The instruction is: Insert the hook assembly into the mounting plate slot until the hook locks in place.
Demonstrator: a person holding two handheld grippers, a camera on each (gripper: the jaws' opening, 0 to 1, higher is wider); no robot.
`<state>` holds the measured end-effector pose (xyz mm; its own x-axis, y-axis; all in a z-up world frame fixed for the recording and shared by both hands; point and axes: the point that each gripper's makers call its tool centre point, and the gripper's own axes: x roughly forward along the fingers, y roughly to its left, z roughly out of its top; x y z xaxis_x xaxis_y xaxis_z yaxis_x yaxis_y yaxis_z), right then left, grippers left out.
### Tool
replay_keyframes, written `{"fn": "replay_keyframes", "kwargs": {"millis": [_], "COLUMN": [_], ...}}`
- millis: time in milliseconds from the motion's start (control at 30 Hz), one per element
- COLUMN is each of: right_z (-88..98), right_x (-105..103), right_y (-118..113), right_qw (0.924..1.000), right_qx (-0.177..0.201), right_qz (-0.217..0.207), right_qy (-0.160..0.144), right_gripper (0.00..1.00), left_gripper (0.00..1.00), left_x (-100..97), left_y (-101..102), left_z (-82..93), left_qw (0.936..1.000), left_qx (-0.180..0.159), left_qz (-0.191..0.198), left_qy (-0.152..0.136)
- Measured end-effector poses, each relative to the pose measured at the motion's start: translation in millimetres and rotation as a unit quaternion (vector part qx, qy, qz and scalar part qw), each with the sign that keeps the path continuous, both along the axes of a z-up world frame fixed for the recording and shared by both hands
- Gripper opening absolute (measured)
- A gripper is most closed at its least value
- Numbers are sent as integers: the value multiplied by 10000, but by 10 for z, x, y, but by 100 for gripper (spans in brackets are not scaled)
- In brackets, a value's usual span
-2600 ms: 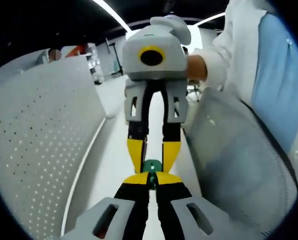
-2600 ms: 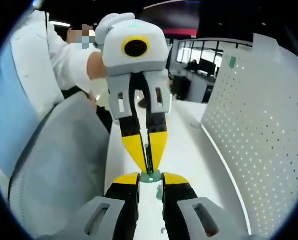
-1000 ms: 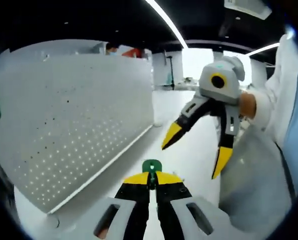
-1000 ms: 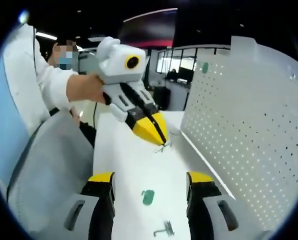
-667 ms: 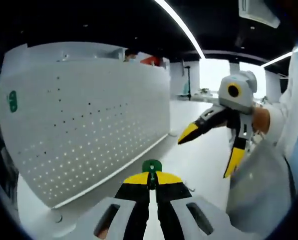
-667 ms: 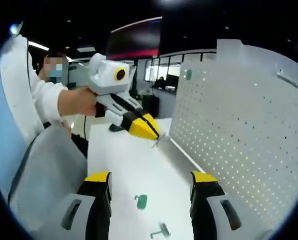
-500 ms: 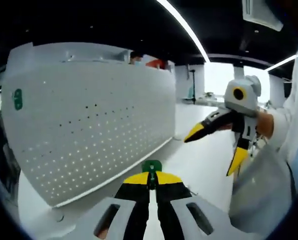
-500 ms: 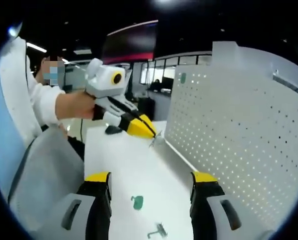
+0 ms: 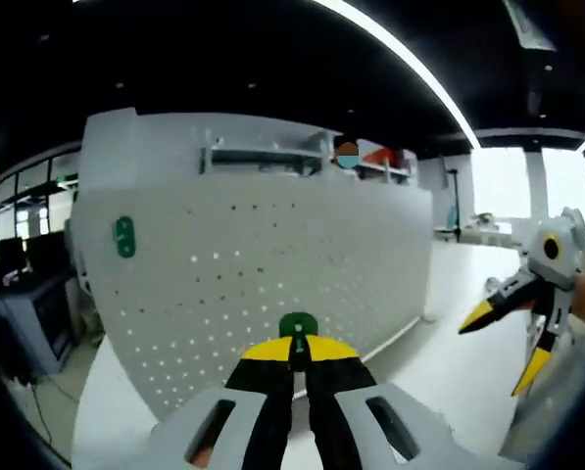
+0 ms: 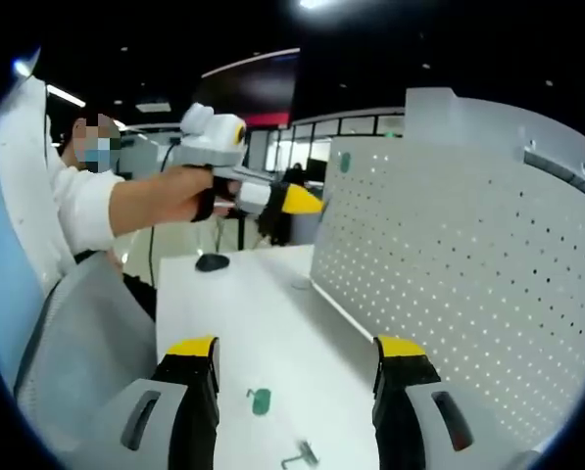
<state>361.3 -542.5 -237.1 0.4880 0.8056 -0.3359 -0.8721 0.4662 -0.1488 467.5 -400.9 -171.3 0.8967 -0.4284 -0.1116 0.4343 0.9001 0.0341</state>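
My left gripper [image 9: 297,345] is shut on a small green hook piece [image 9: 298,326] and faces the white pegboard [image 9: 263,279]. A green mounting plate [image 9: 124,237] sits high on the board's left. In the right gripper view a hand holds the left gripper [image 10: 310,203] up beside the pegboard [image 10: 449,259], just below the green mounting plate [image 10: 344,162]. My right gripper [image 10: 295,352] stands open over the table with nothing between its jaws. In the left gripper view the right gripper [image 9: 506,343] is at the far right, its jaws apart.
A loose green piece [image 10: 261,399] and a small metal hook [image 10: 298,455] lie on the white table [image 10: 243,323] in front of the right gripper. A black object [image 10: 212,261] rests at the table's far end. A person in a white coat [image 10: 67,211] and a grey chair back [image 10: 81,343] stand left.
The right gripper let go of the green piece and opened. The left gripper, still shut on it, rose from the table and swung toward the pegboard's upper part.
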Motion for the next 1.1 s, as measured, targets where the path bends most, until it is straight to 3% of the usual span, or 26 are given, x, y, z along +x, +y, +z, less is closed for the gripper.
{"fn": "replay_keyframes", "kwargs": {"millis": [367, 767, 1100], "right_z": [32, 2, -7], "right_x": [26, 50, 94], "right_y": [-47, -164, -200], "right_qw": [9999, 9997, 9996], "right_qx": [57, 59, 63], "right_qz": [-78, -235, -291], "right_qy": [-38, -8, 16], "right_gripper": [64, 64, 64], "left_gripper": [3, 3, 3], "left_x": [278, 563, 785], "left_y": [159, 423, 616], "left_z": [290, 669, 781], "left_qw": [9974, 9865, 9766], "left_qx": [-84, -285, -309], "left_qz": [555, 1216, 1593], "left_qy": [-455, -1055, -1407]}}
